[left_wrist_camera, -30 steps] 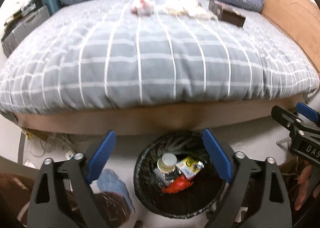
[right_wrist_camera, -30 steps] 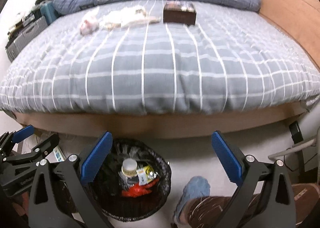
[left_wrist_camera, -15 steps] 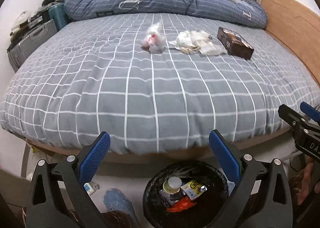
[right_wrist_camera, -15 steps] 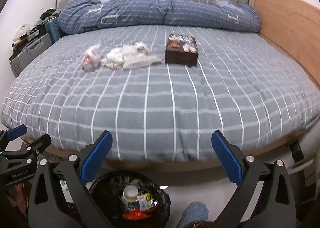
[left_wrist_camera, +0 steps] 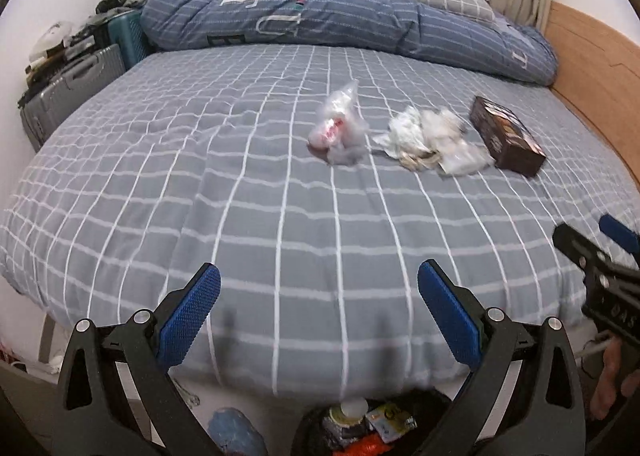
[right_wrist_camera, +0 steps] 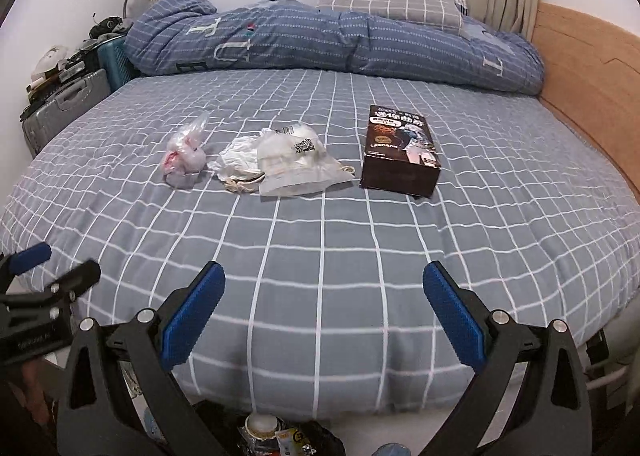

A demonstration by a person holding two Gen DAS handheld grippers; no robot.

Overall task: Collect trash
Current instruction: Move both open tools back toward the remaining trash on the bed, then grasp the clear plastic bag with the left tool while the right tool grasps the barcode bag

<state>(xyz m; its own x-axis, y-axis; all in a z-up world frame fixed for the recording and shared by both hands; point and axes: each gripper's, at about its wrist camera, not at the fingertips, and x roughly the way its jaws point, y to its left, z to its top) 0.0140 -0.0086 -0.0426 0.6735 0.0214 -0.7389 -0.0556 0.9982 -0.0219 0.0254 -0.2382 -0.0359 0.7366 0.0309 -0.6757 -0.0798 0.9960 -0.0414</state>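
Three pieces of trash lie on the grey checked bed: a crumpled clear bag with pink inside, a pile of white plastic bags, and a dark brown box. My left gripper is open and empty above the bed's near edge. My right gripper is open and empty too, to its right. A black bin holding a bottle and wrappers stands on the floor below both grippers.
A rolled blue duvet and a pillow lie at the far end of the bed. Suitcases stand at the left. A wooden bed rail runs along the right.
Both grippers have risen from over the bin and tilted up toward the bed top. The bin has dropped to the bottom edge of both views. Both stay open.
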